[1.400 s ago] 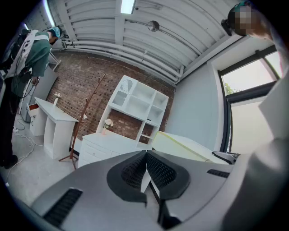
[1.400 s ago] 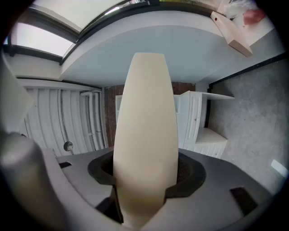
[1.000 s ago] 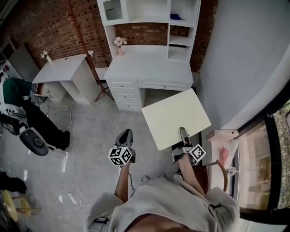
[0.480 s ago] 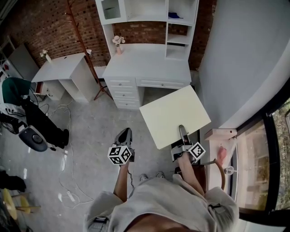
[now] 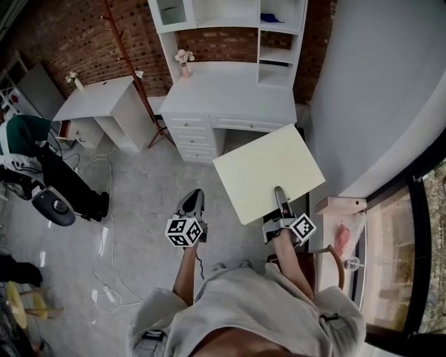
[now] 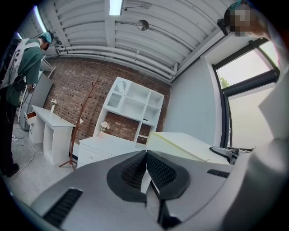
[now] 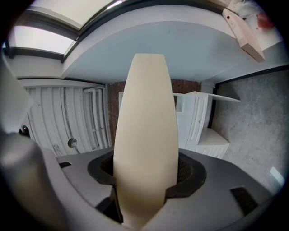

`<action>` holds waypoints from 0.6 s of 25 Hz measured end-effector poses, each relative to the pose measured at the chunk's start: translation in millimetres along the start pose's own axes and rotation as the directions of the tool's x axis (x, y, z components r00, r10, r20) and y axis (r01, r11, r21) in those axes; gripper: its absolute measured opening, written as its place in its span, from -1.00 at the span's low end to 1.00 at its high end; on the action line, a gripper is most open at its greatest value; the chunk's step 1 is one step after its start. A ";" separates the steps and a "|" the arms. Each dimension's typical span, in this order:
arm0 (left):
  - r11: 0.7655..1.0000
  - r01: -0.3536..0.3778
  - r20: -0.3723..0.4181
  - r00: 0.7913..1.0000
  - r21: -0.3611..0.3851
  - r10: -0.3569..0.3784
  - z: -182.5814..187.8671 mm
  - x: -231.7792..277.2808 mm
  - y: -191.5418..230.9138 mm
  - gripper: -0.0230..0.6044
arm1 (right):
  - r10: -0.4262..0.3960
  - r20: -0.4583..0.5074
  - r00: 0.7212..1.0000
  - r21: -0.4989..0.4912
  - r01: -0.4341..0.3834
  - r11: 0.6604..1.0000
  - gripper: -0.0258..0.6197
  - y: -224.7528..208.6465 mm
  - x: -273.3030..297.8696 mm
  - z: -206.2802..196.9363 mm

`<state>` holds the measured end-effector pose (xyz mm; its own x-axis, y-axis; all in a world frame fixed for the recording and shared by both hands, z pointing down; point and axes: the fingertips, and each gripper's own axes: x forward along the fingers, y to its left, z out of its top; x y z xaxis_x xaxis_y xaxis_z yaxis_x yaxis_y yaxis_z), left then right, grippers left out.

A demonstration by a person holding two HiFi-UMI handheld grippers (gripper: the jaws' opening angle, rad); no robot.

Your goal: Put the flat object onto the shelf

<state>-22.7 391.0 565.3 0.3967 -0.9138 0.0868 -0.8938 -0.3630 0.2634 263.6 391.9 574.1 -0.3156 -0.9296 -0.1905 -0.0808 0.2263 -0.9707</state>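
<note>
- Left gripper [image 5: 194, 203]: I hold it low on the left, over bare floor. Its own view shows the jaws pressed together with nothing between them [image 6: 146, 154]. It stands well apart from the load and plays no part in the carry.
- Shelf [image 5: 230, 17]: the white cubby unit stands on the white desk [image 5: 230, 90] against the brick wall, ahead of me. Seen from my left gripper, it is up and to the left [image 6: 133, 106]. Its middle bays look empty, though I cannot see into every bay.
- Flat object [image 5: 268, 174]: a cream board, off the ground and roughly level, face up to the head camera. It reaches forward from my right side toward the desk front and touches no furniture. Its long axis runs across my line of travel, and the short axis points at the shelf.
- Right gripper [image 5: 280, 199]: it pinches the board at about the middle of the near long edge. Its own view shows both pads seated on the cream faces [image 7: 145, 173].
- Judgement: the shelf lies ahead and up from the board's far edge, slightly left. Only the right side carries, so the next move calls for a forward and upward reach. With one grip at the edge, I expect the far side to sag or swing.
</note>
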 end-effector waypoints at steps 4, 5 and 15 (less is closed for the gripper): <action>1.000 -0.012 -0.002 1.000 0.010 0.012 0.1 6.5 -4.6 -0.88 | 0.006 -0.015 1.000 0.005 -0.006 1.000 -0.08 -3.2 6.6 7.3; 1.000 -0.015 -0.003 1.000 0.009 0.015 -0.2 8.9 -5.9 -0.88 | 0.008 -0.020 1.000 0.007 -0.008 1.000 -0.08 -3.2 8.9 9.2; 1.000 -0.018 -0.012 1.000 -0.002 0.018 -5.9 46.3 5.9 -0.88 | -0.013 -0.032 0.999 0.002 0.013 1.000 -0.08 -23.5 44.8 22.5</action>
<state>-8.4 347.6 576.5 0.3826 -0.9181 0.1034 -0.9006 -0.3457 0.2635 272.6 338.4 585.0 -0.3443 -0.9227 -0.1731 -0.0829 0.2136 -0.9734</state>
